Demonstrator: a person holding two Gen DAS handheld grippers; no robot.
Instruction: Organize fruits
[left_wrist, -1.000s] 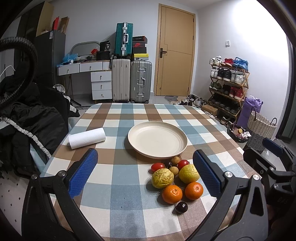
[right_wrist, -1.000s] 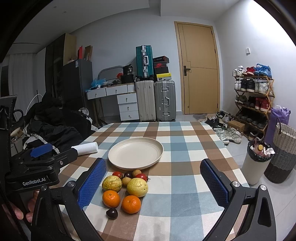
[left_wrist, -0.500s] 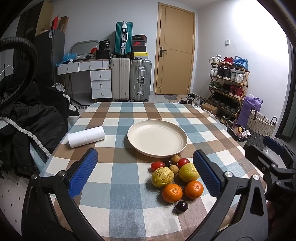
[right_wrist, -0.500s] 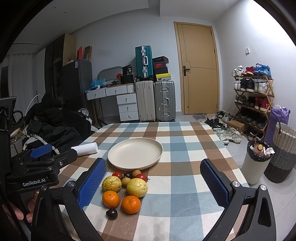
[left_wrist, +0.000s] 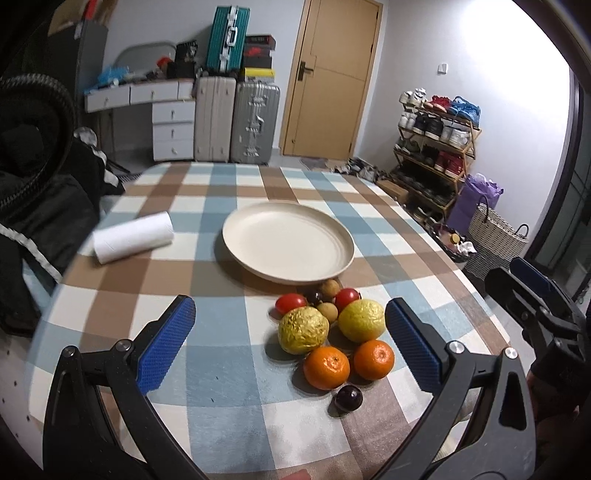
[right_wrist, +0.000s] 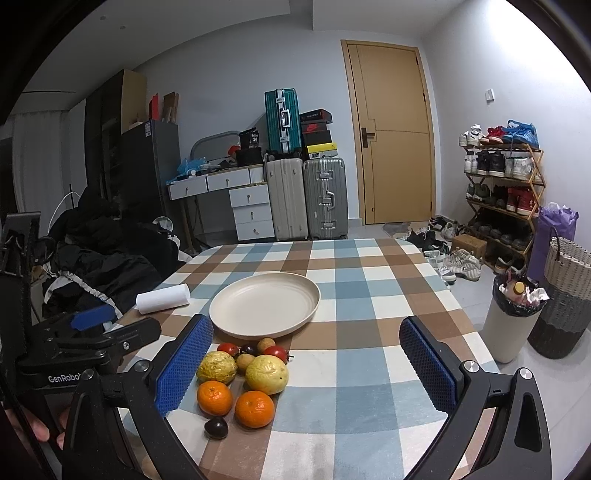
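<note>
A pile of fruit lies on the checked tablecloth in front of an empty cream plate (left_wrist: 288, 243) (right_wrist: 264, 304): two yellow wrinkled fruits (left_wrist: 303, 330) (right_wrist: 266, 374), two oranges (left_wrist: 326, 368) (right_wrist: 255, 408), two red tomatoes (left_wrist: 291, 302), small brown longans (left_wrist: 329, 288) and a dark plum (left_wrist: 348, 398) (right_wrist: 216, 427). My left gripper (left_wrist: 290, 345) is open and empty, hovering above the pile. My right gripper (right_wrist: 306, 369) is open and empty, to the right of the pile. Each gripper shows at the edge of the other's view.
A white paper roll (left_wrist: 133, 236) (right_wrist: 163, 298) lies at the table's left side. Dark clothes (right_wrist: 107, 266) are heaped left of the table. A white bin (right_wrist: 511, 317), a basket (right_wrist: 565, 291) and a shoe rack (right_wrist: 502, 184) stand to the right.
The left gripper has tilted and moved a little forward and to the left, so the fruit and plate sit further right in its view. The right gripper has hardly moved.
</note>
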